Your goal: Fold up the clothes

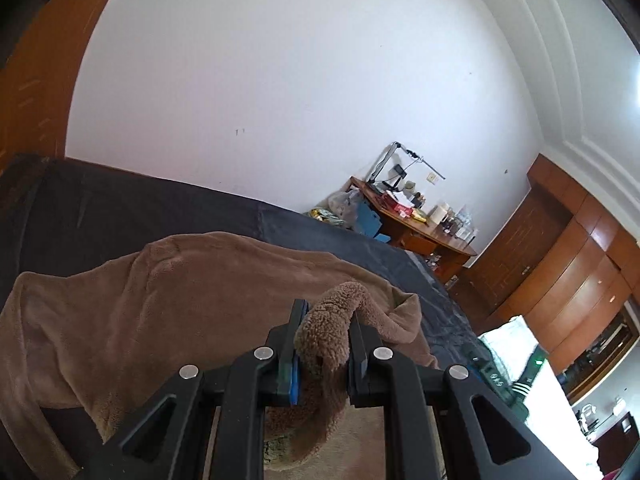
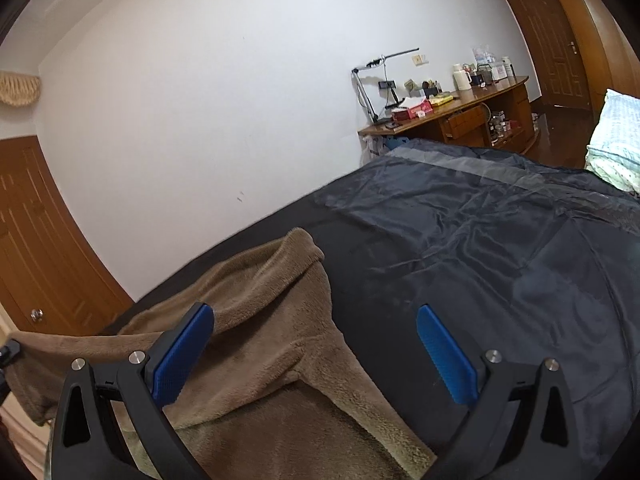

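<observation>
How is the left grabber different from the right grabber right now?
The left gripper is shut on a bunched fold of the brown fleece garment; the right gripper is open and holds nothing. The left one has fabric between its fingers, while the right one only hovers over the garment and the dark bed cover. Both are black with blue pads.

The fuzzy top (image 2: 280, 344) is plain brown all over. The bed cover (image 2: 500, 248) under it is dark grey-blue, with one lighter grey stripe. The wall (image 1: 280, 80) is white. The desk (image 2: 472, 108) and the doors (image 2: 36, 240) are orange-brown wood. The pads (image 2: 182, 360) on the black grippers are bright blue. The pillow (image 2: 612, 140) is white with tiny dots.
</observation>
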### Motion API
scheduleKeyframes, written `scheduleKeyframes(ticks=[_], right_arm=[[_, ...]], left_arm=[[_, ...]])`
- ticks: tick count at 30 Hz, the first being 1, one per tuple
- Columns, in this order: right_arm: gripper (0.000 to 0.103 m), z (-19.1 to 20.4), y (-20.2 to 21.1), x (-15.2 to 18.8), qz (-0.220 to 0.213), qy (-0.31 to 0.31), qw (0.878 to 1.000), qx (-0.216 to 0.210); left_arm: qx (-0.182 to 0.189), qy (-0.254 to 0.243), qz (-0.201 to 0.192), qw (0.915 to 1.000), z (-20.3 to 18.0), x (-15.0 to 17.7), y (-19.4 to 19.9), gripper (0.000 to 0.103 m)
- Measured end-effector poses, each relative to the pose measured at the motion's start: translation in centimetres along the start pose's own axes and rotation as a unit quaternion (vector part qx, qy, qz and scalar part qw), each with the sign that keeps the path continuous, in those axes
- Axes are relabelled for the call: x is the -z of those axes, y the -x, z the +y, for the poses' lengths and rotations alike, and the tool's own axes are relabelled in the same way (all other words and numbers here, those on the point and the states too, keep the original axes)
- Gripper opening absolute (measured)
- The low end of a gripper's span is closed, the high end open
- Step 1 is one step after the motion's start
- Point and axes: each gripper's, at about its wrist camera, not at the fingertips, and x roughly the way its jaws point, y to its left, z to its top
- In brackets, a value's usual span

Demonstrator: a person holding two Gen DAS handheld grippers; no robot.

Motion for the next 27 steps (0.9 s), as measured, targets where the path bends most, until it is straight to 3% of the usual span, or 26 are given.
scheduleKeyframes(ticks=[5, 9, 14, 17, 23, 27], right_arm=[[0.102, 1.2, -2.7, -1.8, 0.094, 0.11, 0.989, 0.034], [0.102, 2.8, -5.7, -3.3, 0.121, 0.245, 0.958, 0.085], [0.102, 3.3, -12.1, -4.5, 0.167, 0.302, 0.932, 0.108], [0.102, 3.9, -15.6, -5.4, 0.173, 0.318, 0.925, 0.112], [0.102, 4.7, -18.9, -9.8, 0.11, 0.27, 0.948, 0.129], [0.102, 4.8, -19.8, -11.0, 0.096, 0.246, 0.958, 0.116]], left_arm=[[0.012, -0.002, -0.009, 0.9999, 0.4, -0.5, 1.3, 0.017], [0.029, 0.006, -0.016, 0.9994, 0.6, -0.9, 1.9, 0.017], [0.029, 0.007, -0.015, 0.9994, 0.7, -1.3, 1.9, 0.017], [0.02, 0.01, -0.01, 0.9997, 1.2, -1.5, 1.7, 0.017], [-0.009, 0.038, 0.002, 0.9992, 3.9, -1.6, 0.0, 0.017], [-0.026, 0.066, 0.01, 0.9974, 6.3, -1.5, -1.2, 0.017]])
